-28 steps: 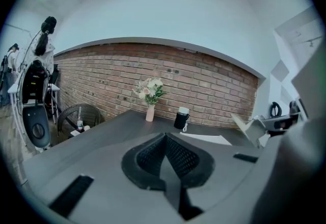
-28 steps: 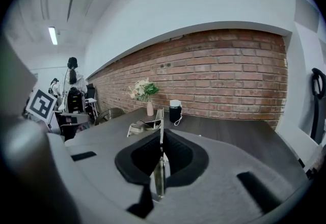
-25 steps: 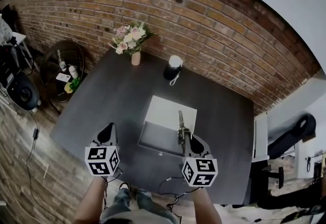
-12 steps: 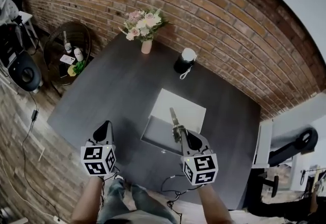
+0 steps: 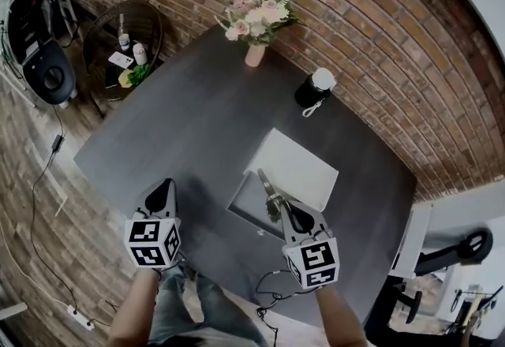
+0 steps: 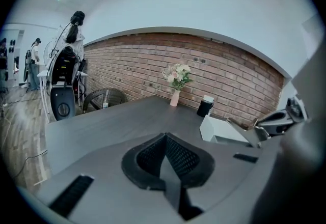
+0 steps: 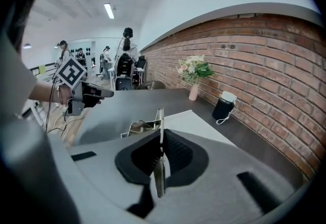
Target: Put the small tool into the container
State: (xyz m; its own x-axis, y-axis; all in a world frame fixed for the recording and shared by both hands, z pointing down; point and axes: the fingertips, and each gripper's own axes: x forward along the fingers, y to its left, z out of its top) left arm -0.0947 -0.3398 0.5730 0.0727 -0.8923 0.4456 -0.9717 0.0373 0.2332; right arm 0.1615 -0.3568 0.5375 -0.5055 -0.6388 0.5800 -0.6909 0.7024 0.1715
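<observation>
Grey small tool [image 7: 161,121], pinched edge-on in right claw [image 7: 161,146], shows full length overhead.

The dark table [image 5: 197,140] is being looked down on steeply by the head camera from over its near edge, with the brick wall [image 5: 379,30] at the top. The left gripper [image 5: 164,186] view is being taken low, close behind the jaws, facing across the tabletop to that wall. The right gripper [image 5: 277,210] view is being aimed likewise, apparently turned more along the wall. The flower vase [image 5: 255,54], black cup [image 5: 314,90] and white container [image 5: 298,168] are being shared by all three views.
</observation>
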